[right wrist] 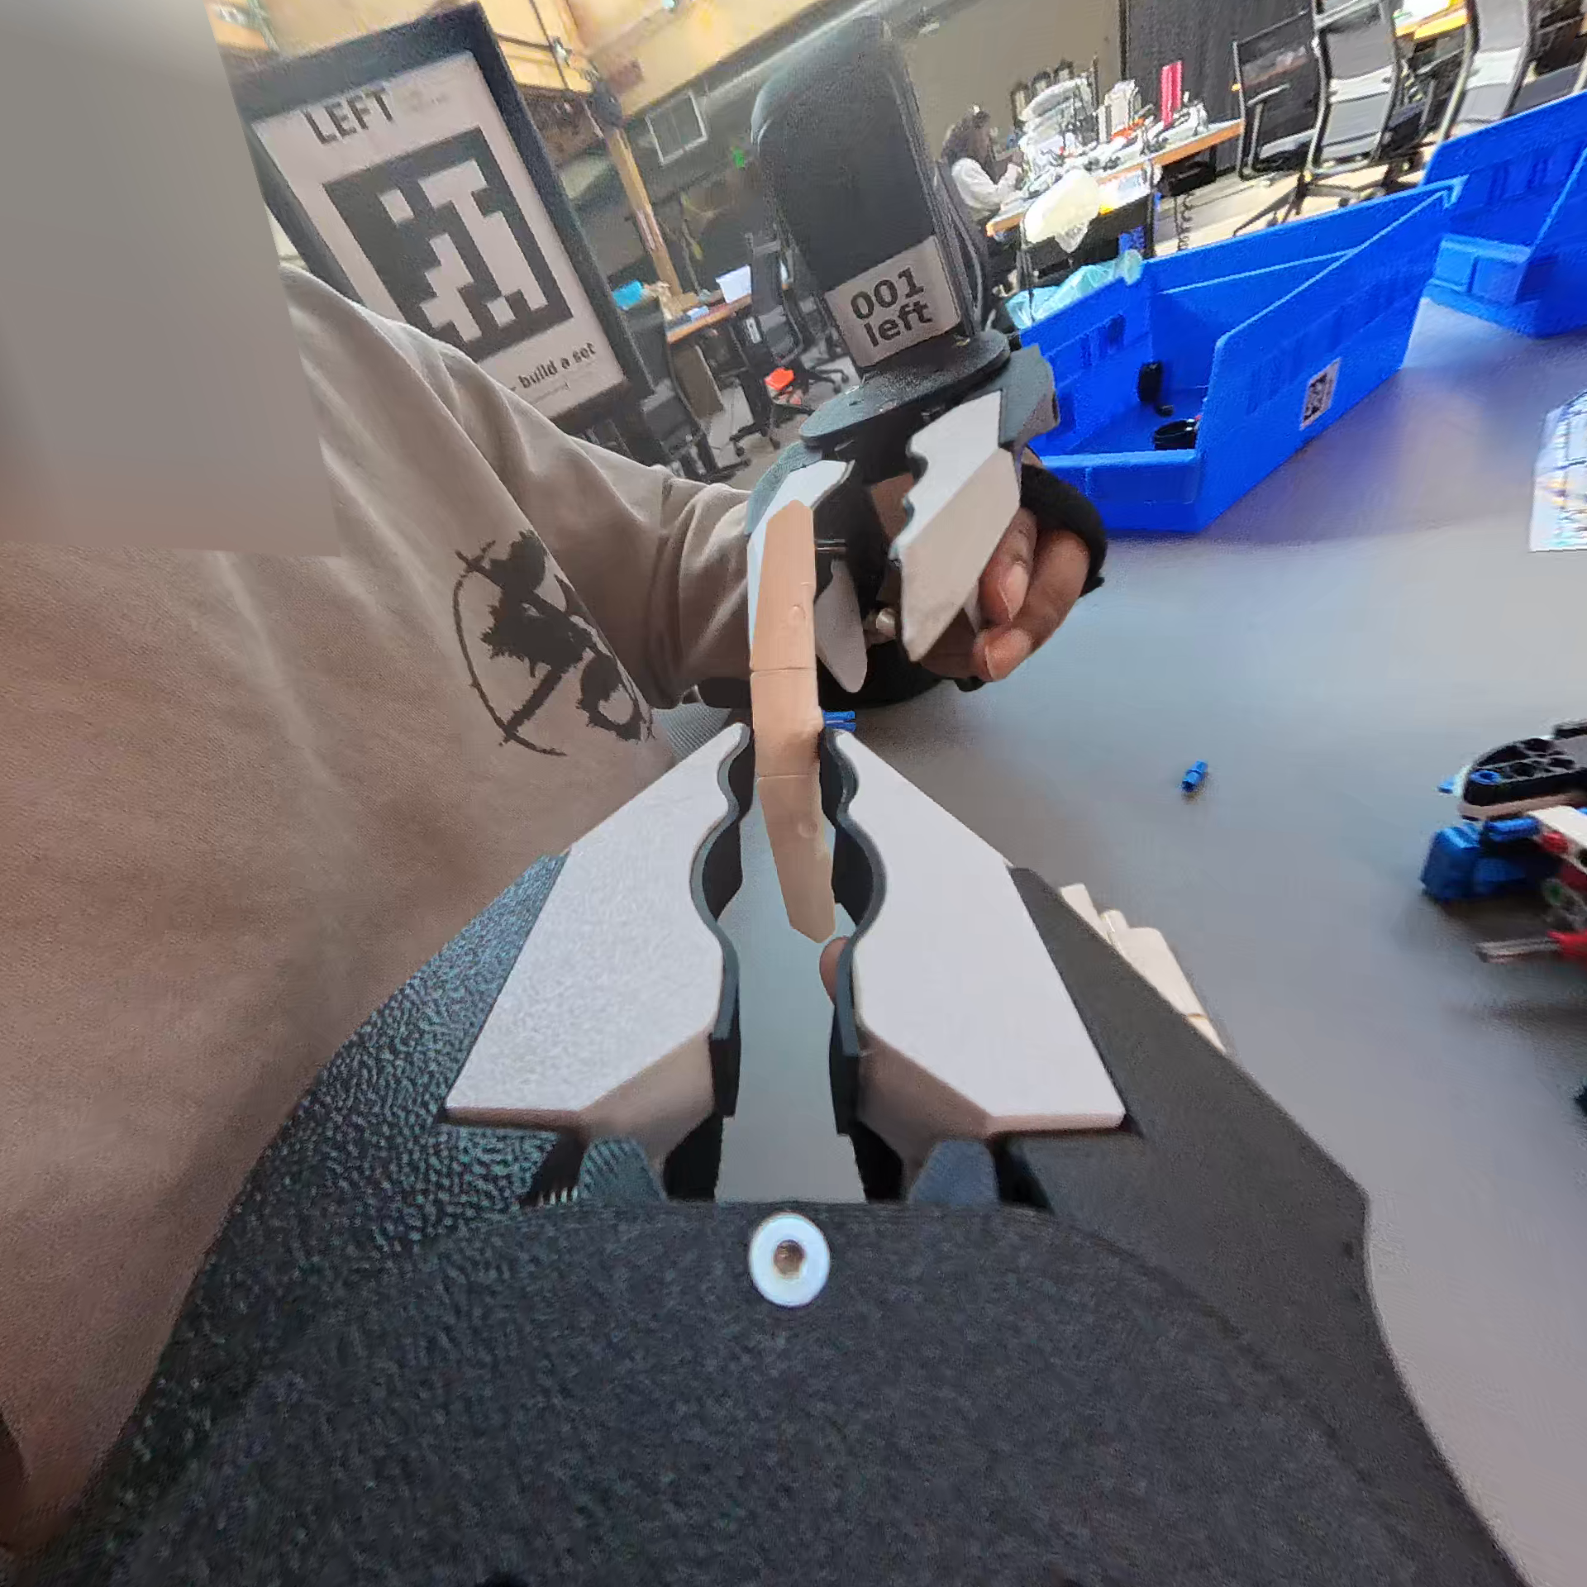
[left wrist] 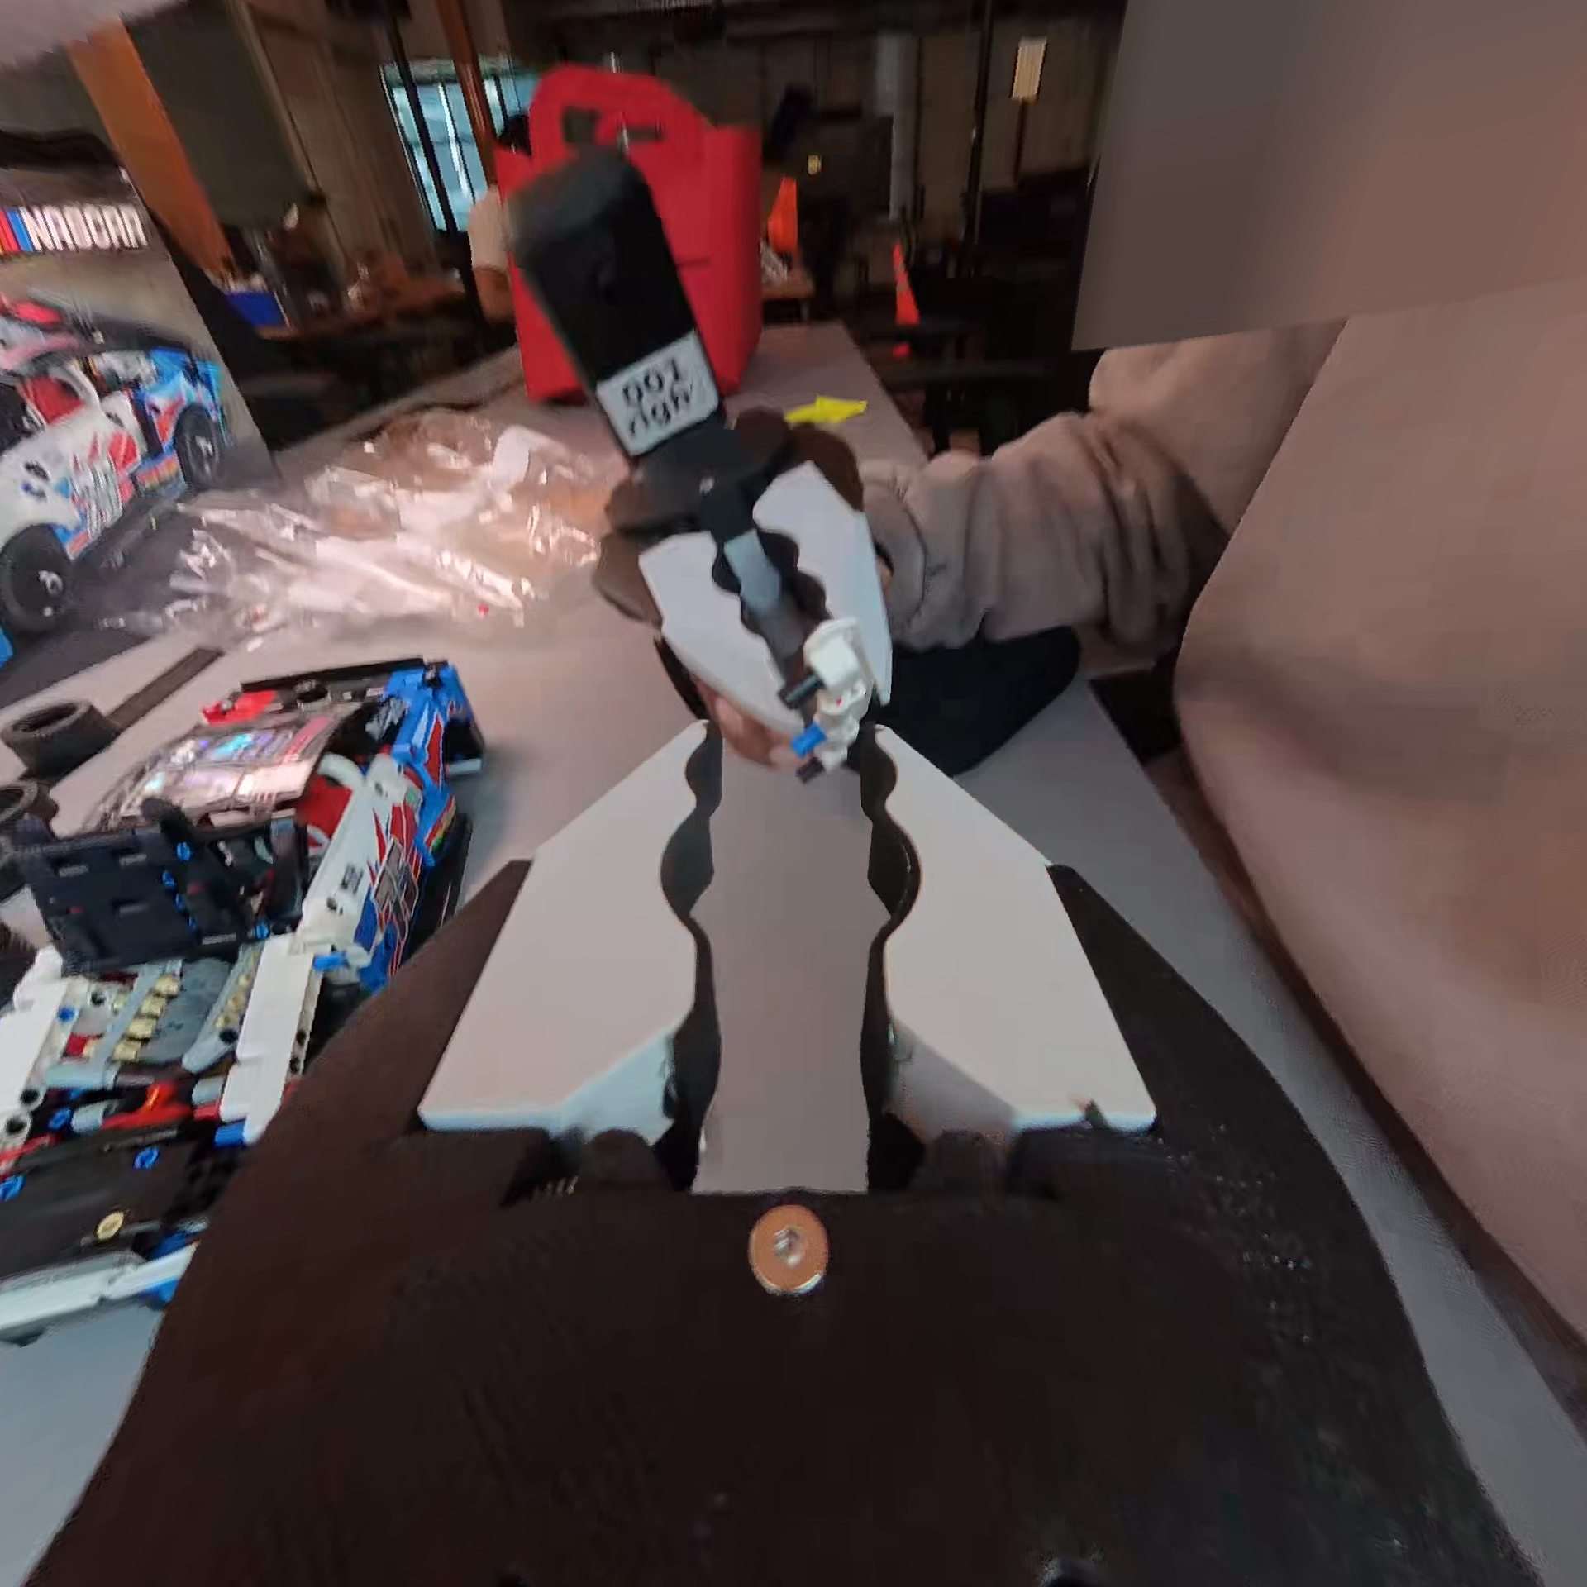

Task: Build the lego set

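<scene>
In the right wrist view my right gripper (right wrist: 788, 740) is shut on a long, thin, pale lego piece (right wrist: 783, 653) that stands up past its tips. In the left wrist view the same gripper (left wrist: 831, 723) faces me, and the piece (left wrist: 835, 661) shows as a small white assembly with blue and black pins. My left gripper (left wrist: 790, 743) is open and empty, its tips just short of that piece; it also shows in the right wrist view (right wrist: 880, 670), open, just behind the piece. The partly built lego car (left wrist: 258, 859) lies on the grey table to the left.
The set's box (left wrist: 86, 386), plastic bags (left wrist: 386, 532), a red bag (left wrist: 635, 240) and a tyre (left wrist: 51, 730) lie beyond the car. Blue bins (right wrist: 1245, 343), a loose blue pin (right wrist: 1194, 777) and the car's end (right wrist: 1529, 824) are to the right. A person's sleeve (right wrist: 515, 532) is close by. The grippers are tip to tip, or close to it.
</scene>
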`<state>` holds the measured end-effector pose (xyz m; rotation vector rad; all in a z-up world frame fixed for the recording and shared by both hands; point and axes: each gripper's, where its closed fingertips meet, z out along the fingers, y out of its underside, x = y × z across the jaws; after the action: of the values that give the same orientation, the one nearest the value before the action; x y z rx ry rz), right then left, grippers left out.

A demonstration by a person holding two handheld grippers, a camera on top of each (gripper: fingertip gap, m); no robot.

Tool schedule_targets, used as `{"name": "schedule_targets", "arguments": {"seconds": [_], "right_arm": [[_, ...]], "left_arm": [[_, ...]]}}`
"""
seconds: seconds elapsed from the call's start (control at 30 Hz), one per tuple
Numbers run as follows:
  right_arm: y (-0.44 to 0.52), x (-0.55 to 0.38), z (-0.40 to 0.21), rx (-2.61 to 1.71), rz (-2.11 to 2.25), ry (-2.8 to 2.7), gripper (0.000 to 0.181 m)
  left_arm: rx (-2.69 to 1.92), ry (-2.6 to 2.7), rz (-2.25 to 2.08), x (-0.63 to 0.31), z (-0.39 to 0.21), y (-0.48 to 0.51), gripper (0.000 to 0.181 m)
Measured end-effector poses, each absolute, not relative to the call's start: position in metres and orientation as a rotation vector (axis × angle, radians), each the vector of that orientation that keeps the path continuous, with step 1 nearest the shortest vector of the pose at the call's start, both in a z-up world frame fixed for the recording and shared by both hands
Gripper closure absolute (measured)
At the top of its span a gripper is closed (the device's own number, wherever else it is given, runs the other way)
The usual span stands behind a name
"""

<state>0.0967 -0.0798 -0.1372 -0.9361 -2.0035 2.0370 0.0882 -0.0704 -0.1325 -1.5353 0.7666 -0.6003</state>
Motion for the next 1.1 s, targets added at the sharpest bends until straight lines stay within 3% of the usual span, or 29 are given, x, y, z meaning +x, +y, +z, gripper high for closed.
{"name": "schedule_targets", "arguments": {"seconds": [0.2, 0.43, 0.53, 0.77, 0.87, 1.1], "right_arm": [[-0.078, 0.086, -0.137, -1.023, 2.126, -1.909, 0.168], [-0.064, 0.068, -0.155, -0.994, 1.654, -1.92, 0.165], [-0.056, 0.059, -0.162, -1.005, 1.466, -1.92, 0.174], [-0.044, 0.053, -0.168, -1.063, 1.349, -1.931, 0.176], [-0.023, 0.058, -0.172, -1.118, 1.277, -1.98, 0.176], [0.029, 0.082, -0.197, -1.057, 0.702, -2.191, 0.176]], "left_arm": [[-1.533, 0.722, -0.687, 0.092, -0.124, -0.074, 0.173], [-1.689, 0.535, -0.75, 0.074, -0.143, -0.053, 0.173], [-1.731, 0.471, -0.744, 0.068, -0.148, -0.047, 0.173], [-1.77, 0.402, -0.721, 0.058, -0.155, -0.039, 0.169], [-1.966, 0.522, -0.536, 0.041, -0.19, -0.043, 0.153], [-2.31, 0.709, -0.331, 0.032, -0.257, -0.059, 0.153]]}}
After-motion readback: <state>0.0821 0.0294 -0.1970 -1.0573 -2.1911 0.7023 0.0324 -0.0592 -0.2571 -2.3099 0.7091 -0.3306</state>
